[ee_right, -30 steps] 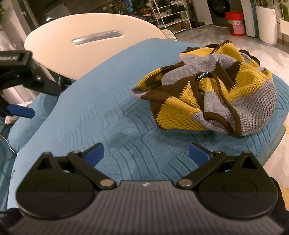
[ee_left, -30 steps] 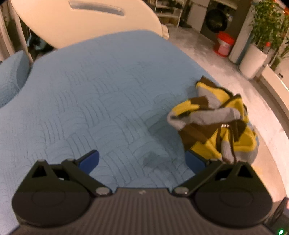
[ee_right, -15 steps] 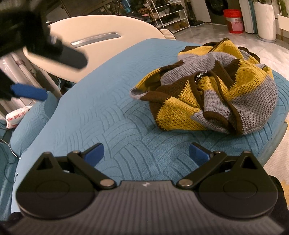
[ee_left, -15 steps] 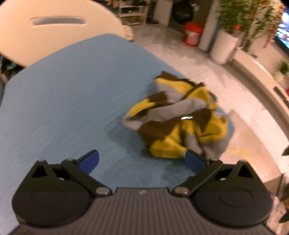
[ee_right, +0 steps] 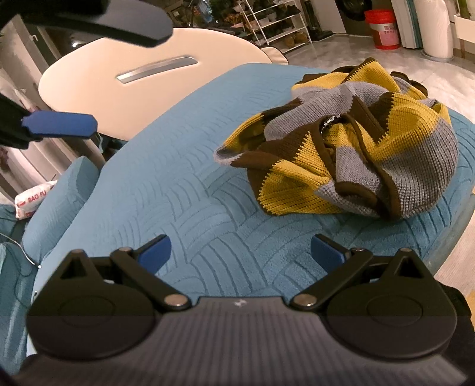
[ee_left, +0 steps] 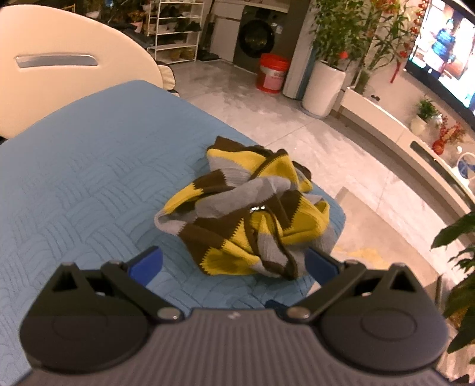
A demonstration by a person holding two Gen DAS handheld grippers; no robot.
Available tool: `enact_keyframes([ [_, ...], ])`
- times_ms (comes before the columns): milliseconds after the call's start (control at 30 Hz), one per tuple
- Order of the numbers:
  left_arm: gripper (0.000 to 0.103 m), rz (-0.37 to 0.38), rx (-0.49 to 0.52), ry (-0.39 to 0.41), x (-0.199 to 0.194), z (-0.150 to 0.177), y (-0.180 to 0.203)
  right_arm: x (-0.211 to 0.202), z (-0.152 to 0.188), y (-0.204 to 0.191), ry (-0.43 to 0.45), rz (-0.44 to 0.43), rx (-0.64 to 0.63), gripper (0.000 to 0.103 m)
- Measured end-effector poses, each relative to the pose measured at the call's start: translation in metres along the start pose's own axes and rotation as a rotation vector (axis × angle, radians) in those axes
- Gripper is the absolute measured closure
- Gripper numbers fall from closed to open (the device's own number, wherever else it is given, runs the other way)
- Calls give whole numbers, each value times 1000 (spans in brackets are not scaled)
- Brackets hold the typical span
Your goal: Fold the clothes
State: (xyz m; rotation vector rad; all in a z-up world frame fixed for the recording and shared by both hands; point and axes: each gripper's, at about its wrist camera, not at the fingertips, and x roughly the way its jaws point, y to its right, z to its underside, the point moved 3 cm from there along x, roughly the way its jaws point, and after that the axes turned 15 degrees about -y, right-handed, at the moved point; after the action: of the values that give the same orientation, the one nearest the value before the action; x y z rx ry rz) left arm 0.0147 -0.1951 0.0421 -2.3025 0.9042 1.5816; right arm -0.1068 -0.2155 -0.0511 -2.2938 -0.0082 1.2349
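Warm, yellowish indoor light fills both views, moderately bright. The tiled floor (ee_left: 267, 98) beyond the sweater (ee_left: 246, 213) shows pale glare, and the television (ee_left: 445, 44) to the sweater's far right glows overexposed. Soft shadow lies under the sweater on the blue quilted cover (ee_right: 193, 193). Fisheye bending curves the room's edges strongly. In the right wrist view, the dark shape (ee_right: 98, 20) at the upper left is blurred; the sweater's knit is crisp.
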Motion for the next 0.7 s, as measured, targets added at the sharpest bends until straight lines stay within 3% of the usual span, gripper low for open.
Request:
enact_keyframes([
  [333,0,1,1,-8,11,-1,-1,0,0,0,1,-3,1,0],
  [567,0,-15,-75,-16,14,-3,-33,-1,0,1,12,8,10,0],
  [700,0,-7,-139,-12,13,-1,-60,-6,-3,4,73,51,27,0],
])
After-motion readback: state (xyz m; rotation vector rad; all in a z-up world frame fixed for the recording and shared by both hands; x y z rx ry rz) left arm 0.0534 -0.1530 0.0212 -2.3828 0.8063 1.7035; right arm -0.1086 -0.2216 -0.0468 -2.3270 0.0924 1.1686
